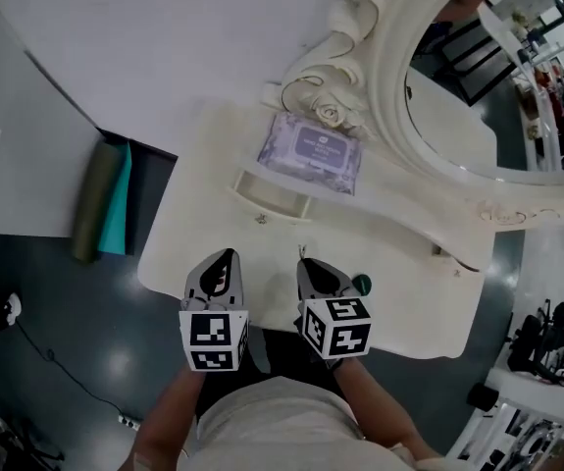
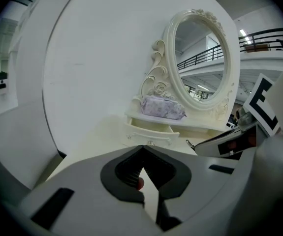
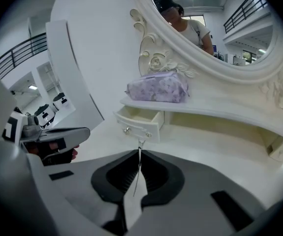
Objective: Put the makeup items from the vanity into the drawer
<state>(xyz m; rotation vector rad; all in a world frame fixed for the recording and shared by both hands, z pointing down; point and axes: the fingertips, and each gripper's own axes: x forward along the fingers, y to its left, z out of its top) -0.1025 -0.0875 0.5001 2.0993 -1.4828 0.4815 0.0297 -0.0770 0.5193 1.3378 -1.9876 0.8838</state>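
Head view, far left: rolled mat (image 1: 103, 199), olive and teal, on the dark floor beside the vanity (image 1: 409, 263), its top end tucked under a white panel. Lower centre-left: left gripper (image 1: 225, 261) over the vanity's front edge, marker cube toward the camera. In the left gripper view its jaw tips are pressed together. A small reddish spot (image 2: 140, 183) shows in the gap behind them, too small to say what it is or whether it is gripped. Just right of it, close but apart, is the right gripper (image 1: 306, 263), clenched on a thin metal stick (image 3: 139, 145). The stick runs down the slit between the pads and pokes out past the tips, too thin to identify. A small green round thing (image 1: 361, 285) sits right beside the right gripper, half hidden by it; can't tell if it lies on the tabletop or belongs to the gripper. Upper centre, beyond both grippers: drawer (image 1: 274, 192) pulled open under the raised shelf. Only the front of its inside shows, the rest is hidden under the shelf. A purple pack of wipes (image 1: 311, 150) lies on the shelf directly above the drawer, against the carved mirror frame. Upper right: oval mirror (image 1: 478, 96), cut off by the top and right edges. Bottom edge: the person's shirt (image 1: 282, 425) and forearms, cropped.
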